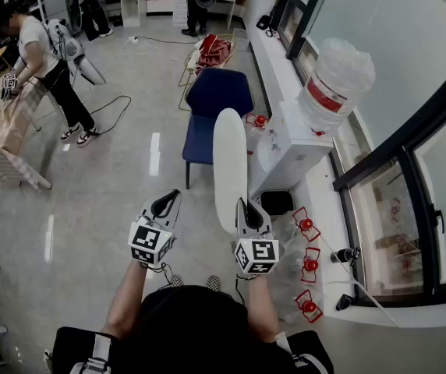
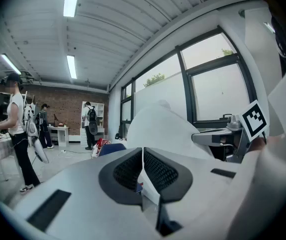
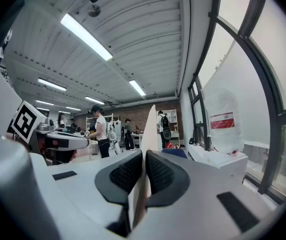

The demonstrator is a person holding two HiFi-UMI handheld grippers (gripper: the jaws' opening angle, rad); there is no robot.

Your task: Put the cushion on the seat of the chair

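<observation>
Blue chair (image 1: pixel 217 93) stands ahead, well apart from the person; what shows of its seat is bare. White cushion (image 1: pixel 229 162) is in the air short of the chair, upright and edge-on. Right gripper (image 1: pixel 244 207) jaws are clenched on its lower edge. Left gripper (image 1: pixel 167 203) jaws are pressed together, empty, beside it. Best approach, I judge: carry it forward, tip it flat over the seat, lower until it rests centred, then release. The left gripper could steady the free edge.

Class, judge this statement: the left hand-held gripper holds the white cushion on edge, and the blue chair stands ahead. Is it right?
Wrong hand: the right hand-held gripper holds the white cushion on edge, its jaws shut on it in the right gripper view; the blue chair stands ahead.
</observation>
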